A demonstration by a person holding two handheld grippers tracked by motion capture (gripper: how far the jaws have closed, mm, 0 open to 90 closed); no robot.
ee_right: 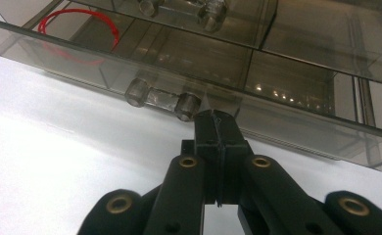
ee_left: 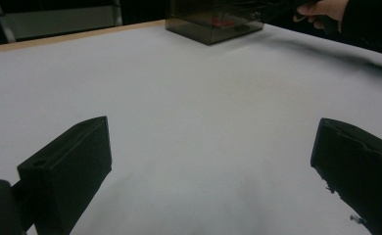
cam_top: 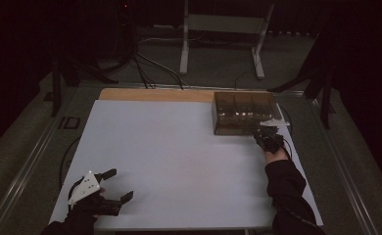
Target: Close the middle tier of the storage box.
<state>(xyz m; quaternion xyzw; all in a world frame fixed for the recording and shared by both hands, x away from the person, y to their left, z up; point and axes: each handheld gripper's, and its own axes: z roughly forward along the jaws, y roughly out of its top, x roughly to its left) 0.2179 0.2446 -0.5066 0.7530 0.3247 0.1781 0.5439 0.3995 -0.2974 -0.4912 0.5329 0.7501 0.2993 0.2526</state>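
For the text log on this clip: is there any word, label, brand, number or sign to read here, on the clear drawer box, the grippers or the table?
None can be read.
Drawer box: smoky clear plastic, no label; the red ring inside is a plain loop, not a sign.
Right gripper and left gripper: plain black jaws, unmarked.
Table: blank white surface.

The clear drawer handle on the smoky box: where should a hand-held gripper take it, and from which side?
Grip the bar of the clear drawer handle between its two round posts, coming straight from the front of the smoky box. The bar lies level and stands off the drawer face, so the jaws probably fit best above and below it.
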